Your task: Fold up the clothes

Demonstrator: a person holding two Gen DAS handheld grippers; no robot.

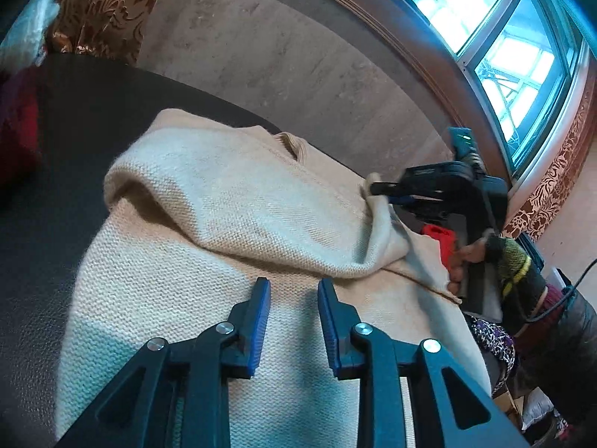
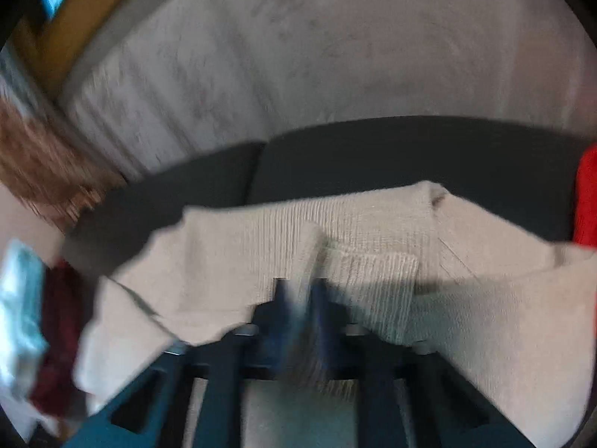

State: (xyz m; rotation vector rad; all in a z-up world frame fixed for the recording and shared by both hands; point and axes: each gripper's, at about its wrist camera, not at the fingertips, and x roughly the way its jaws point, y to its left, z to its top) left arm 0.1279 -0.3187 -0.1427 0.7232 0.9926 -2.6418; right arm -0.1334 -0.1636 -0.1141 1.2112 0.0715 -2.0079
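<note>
A cream knit sweater [image 1: 231, 254] lies on a dark table [image 1: 56, 224], its collar at the far end. One sleeve [image 1: 261, 209] is folded across the body. My left gripper [image 1: 294, 291] is open and empty just above the sweater's lower body. My right gripper [image 1: 377, 188] is seen from the left wrist view at the sweater's right edge, shut on the sleeve fabric and lifting it. In the blurred right wrist view the right gripper [image 2: 300, 291] pinches a strip of the sweater [image 2: 373, 224] between its blue pads.
A red garment [image 1: 15, 130] lies on the table's far left and also shows in the right wrist view [image 2: 587, 201]. A grey wall [image 1: 280, 44], a window [image 1: 515, 56] and patterned curtains [image 1: 104, 3] stand behind. Clutter sits low on the right.
</note>
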